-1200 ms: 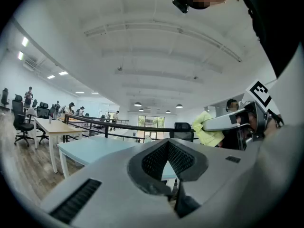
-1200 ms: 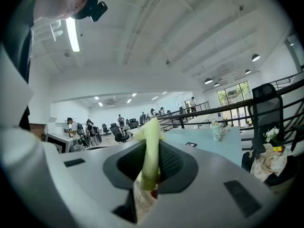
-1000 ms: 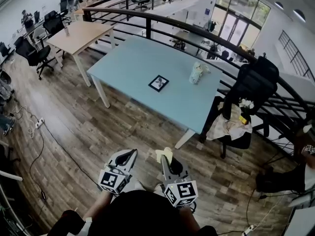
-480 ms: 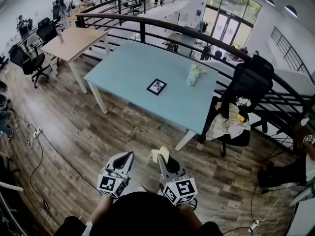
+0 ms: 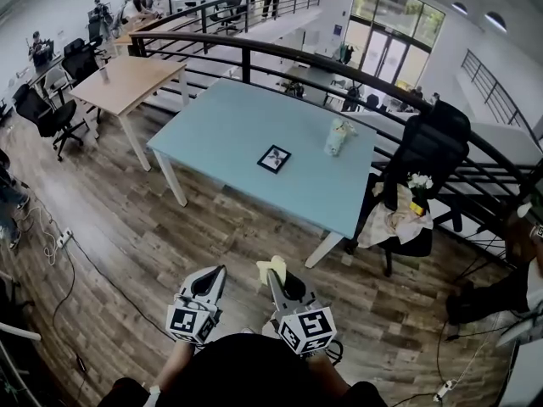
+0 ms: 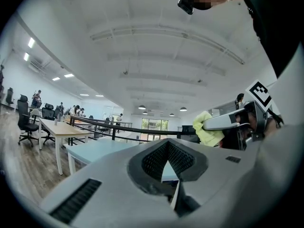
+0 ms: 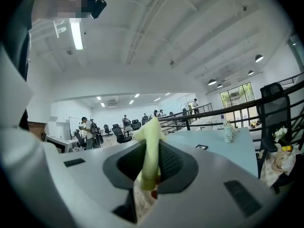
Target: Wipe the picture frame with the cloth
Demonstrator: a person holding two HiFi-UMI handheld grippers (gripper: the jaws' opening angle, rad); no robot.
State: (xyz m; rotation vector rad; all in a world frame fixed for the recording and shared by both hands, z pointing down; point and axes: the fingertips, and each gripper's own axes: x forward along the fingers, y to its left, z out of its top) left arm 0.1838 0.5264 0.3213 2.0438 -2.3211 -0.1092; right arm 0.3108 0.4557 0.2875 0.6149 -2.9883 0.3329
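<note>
We judge the task barely started: the right hand-held gripper (image 5: 273, 271) holds the yellow cloth (image 5: 271, 265), but no wiping is done. Its jaws are clamped nearly together on the cloth, which sticks out past the tips. The left hand-held gripper (image 5: 212, 280) is closed on nothing. Both hang over the wood floor (image 5: 127, 227), well apart from the blue worktop (image 5: 221, 117) at 12 o'clock. The picture frame (image 5: 274, 158) lies flat there, with a small vase (image 5: 338, 136) at its 2 o'clock. Approach and wipe remain.
</note>
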